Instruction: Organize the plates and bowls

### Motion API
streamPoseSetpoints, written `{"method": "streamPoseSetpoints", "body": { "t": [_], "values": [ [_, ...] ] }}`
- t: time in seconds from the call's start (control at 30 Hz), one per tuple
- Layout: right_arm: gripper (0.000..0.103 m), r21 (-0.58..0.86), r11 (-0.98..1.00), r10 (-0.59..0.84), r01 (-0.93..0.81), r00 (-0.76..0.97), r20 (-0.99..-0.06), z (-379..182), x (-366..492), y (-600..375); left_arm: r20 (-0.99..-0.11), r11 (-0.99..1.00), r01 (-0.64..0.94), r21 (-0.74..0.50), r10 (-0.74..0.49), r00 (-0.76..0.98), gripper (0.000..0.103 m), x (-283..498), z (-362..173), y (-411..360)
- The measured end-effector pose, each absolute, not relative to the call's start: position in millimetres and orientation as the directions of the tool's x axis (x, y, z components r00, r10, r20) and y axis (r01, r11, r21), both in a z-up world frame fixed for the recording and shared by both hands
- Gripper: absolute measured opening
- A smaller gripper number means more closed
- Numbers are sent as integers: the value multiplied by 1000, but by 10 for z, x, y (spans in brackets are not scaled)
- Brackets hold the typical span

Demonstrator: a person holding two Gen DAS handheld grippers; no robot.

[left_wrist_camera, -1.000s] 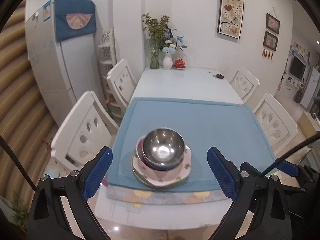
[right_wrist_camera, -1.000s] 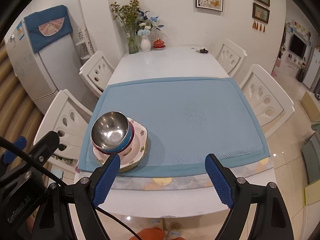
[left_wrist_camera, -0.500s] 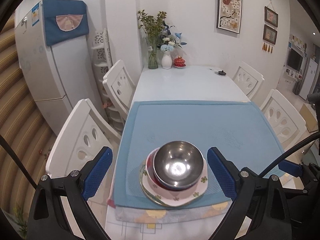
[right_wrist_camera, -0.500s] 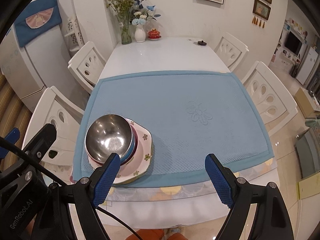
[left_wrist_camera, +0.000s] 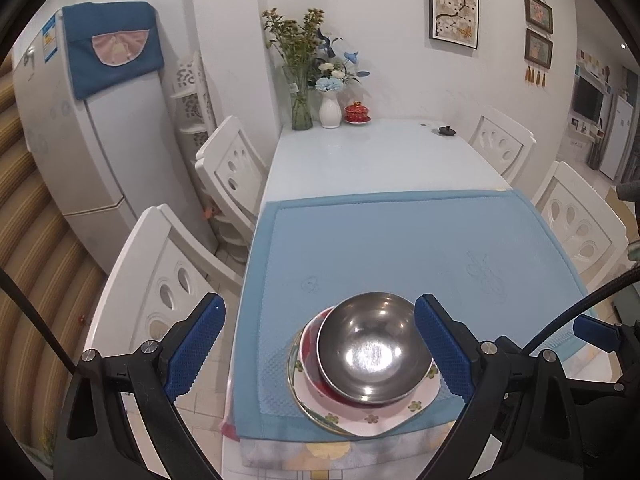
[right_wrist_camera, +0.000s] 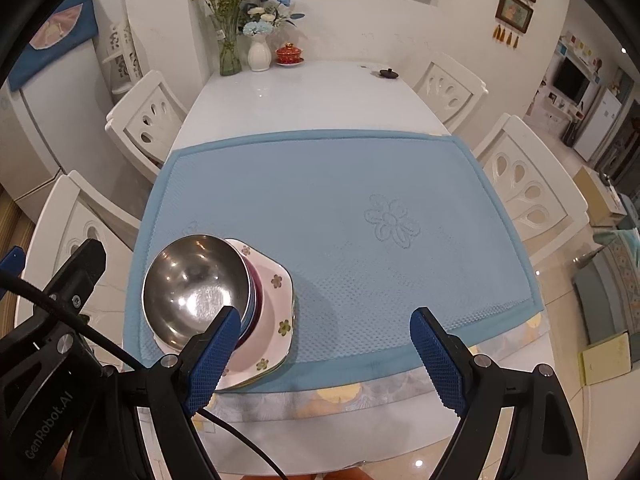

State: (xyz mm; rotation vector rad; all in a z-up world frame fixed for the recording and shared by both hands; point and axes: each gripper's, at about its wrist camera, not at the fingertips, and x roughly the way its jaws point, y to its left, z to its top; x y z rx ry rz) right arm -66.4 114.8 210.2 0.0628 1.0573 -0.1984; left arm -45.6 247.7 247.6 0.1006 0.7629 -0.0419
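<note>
- Stack position: a steel bowl (left_wrist_camera: 372,350) sits nested on a red bowl (left_wrist_camera: 316,364), with a blue one (right_wrist_camera: 251,300) showing between them from the right wrist view, all on a floral plate (left_wrist_camera: 384,412) at the near left corner of the blue mat (right_wrist_camera: 340,208) on the desk (right_wrist_camera: 304,92).
- Left gripper (left_wrist_camera: 320,352): jaws spread wide and empty, one pad well out to the left of the stack, the other just beside the steel bowl's right rim, so the bowl lies right-of-centre in the gap.
- Right gripper (right_wrist_camera: 324,356): jaws also spread wide and empty; the stack lies off to its left, its left pad overlapping the steel bowl's near rim in this view. Whether they touch I cannot tell.
- Judgement: the left gripper is the nearer and better lined up; a small shift to the right would centre the bowl.
- Axis: the bowl is round, so no long axis matters; only the rim is there to pinch.
</note>
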Motion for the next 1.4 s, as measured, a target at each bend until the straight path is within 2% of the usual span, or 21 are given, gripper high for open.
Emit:
{"method": "streamPoseSetpoints", "body": {
  "t": [0.67,1.1,1.4],
  "values": [
    [85,-53,984,-126,168,459,-880,1994,-473,1438,-695,996,55,66,7,719,95,-330,2386,2722],
    [85,-57,966,-165,252,433,-886,1952,-601,1239,-711,988,147,39,-76,699,96,-330,2336,2476],
    [85,-59,967,-163,247,426,-890,1994,-550,1166,-716,989,138,45,-64,695,96,-309,2394,2402]
  ]
}}
